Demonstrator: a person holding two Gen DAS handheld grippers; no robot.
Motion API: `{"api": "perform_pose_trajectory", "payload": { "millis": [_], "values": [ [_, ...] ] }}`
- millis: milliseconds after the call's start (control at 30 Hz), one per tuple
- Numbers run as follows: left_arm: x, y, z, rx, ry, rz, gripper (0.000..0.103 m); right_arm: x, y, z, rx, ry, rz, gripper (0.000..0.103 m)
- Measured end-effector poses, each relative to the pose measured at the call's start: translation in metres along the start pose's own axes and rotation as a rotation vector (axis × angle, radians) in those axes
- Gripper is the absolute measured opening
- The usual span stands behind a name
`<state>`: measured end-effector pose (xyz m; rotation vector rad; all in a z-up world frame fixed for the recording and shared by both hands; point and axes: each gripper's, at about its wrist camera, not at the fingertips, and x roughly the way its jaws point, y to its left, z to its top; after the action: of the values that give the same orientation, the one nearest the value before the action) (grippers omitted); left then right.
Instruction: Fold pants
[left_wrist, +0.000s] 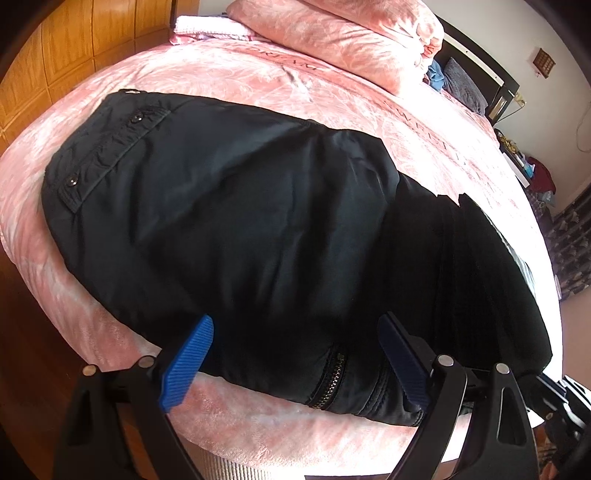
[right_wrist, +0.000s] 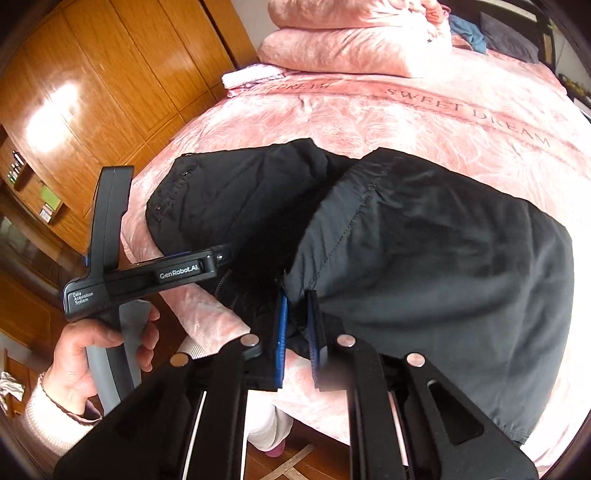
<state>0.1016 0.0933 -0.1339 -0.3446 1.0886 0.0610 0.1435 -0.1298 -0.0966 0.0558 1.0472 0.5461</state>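
Quick headcount: one pair of black pants (left_wrist: 240, 206) spread on one bed (left_wrist: 258, 74). Two tongs in play, the left tongs (left_wrist: 295, 354) and the right tongs (right_wrist: 297, 332), each with two blue pads. One hand (right_wrist: 85, 354) visible, wrapped round the left handle. Two snap buttons (left_wrist: 137, 119) show on the pants' waistband flap, plus one zipper (left_wrist: 328, 380) near the hem. At the head of the bed, two pink folded quilts (right_wrist: 351, 51) stacked and one dark pillow (right_wrist: 509, 37).
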Motion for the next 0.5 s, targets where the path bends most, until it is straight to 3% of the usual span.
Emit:
{"api": "perform_pose_trajectory", "payload": {
  "millis": [200,267,333,500],
  "values": [
    [0.0,0.0,-0.001,0.007,0.004,0.011,0.091,0.041,-0.01,-0.012,0.039,0.09,-0.015,0.011],
    [0.001,-0.001,-0.002,0.013,0.006,0.018,0.092,0.039,-0.013,-0.012,0.056,0.096,0.012,0.024],
    [0.003,-0.001,-0.002,0.013,0.011,0.022,0.093,0.034,-0.016,-0.013,0.082,0.097,0.073,0.047],
    [0.002,-0.005,-0.001,0.008,0.008,0.02,0.093,-0.003,-0.034,-0.016,0.151,0.015,0.126,0.046]
  ]
}}
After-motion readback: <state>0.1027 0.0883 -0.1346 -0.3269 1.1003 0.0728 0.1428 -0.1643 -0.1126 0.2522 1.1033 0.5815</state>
